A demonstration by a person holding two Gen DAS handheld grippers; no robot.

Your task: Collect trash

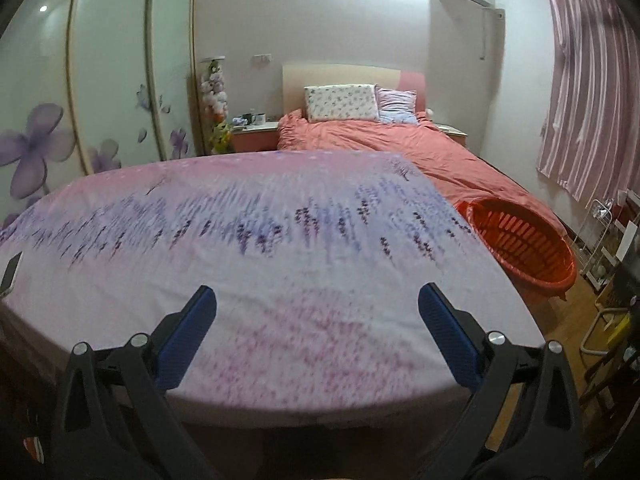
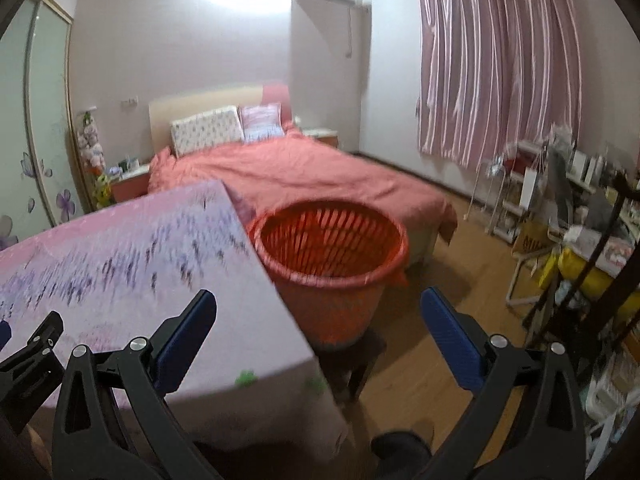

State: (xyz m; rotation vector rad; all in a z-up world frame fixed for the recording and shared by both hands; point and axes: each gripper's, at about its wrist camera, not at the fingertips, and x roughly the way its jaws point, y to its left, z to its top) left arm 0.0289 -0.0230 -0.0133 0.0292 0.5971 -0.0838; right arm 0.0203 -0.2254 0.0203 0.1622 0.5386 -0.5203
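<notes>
In the bedroom ahead of me a bed [image 2: 304,176] under a salmon quilt runs lengthwise toward the far wall, and nearer lies a table in a lavender-print cloth [image 1: 280,248], a phone [image 1: 10,270] at its left edge. Just beside the table's right edge the orange slatted basket [image 2: 332,264] stands upright on a dark stool [image 2: 356,356], mouth up, round. My left gripper [image 1: 316,300] and right gripper [image 2: 318,302] both gape wide, holding nothing.

A phone [image 1: 11,274] lies on the lavender-print tablecloth [image 1: 280,240], before a coral-covered bed [image 1: 400,140] and pink curtains [image 2: 496,72].
</notes>
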